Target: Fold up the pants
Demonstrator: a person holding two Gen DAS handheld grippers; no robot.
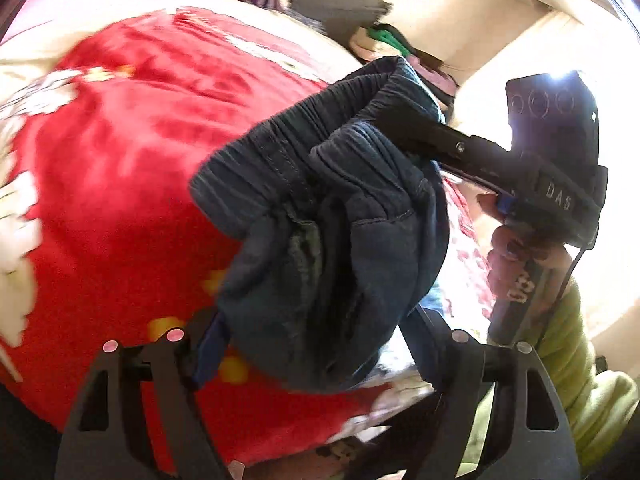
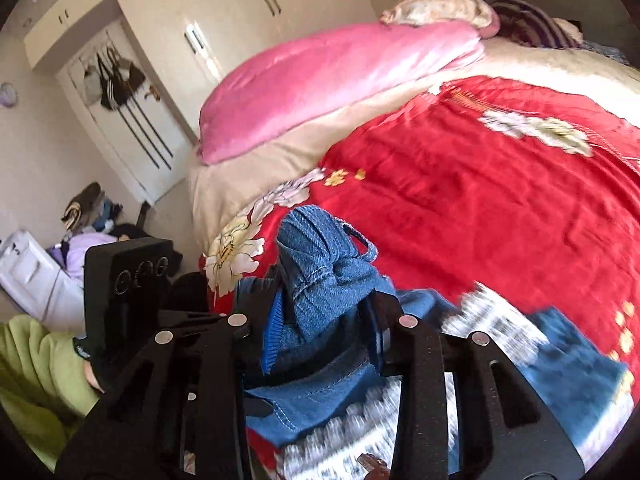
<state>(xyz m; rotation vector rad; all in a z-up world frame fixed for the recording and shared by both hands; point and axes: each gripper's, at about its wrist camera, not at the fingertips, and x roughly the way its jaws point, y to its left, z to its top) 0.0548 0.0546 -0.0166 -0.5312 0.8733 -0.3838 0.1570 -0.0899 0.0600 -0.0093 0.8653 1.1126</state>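
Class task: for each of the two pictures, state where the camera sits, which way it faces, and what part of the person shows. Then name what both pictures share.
Left wrist: on the left gripper, facing down over the red blanket; bunched pants fill its open jaws; the right gripper pinches the pants; a hand and green sleeve show.
Right wrist: on the right gripper, facing across the bed toward a pink quilt and wardrobe; a green sleeve shows.
Shared: pants, red blanket, both grippers.

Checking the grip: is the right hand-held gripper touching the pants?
Touching. The right wrist view shows the right hand-held gripper with its fingers clamped on the bunched pants.
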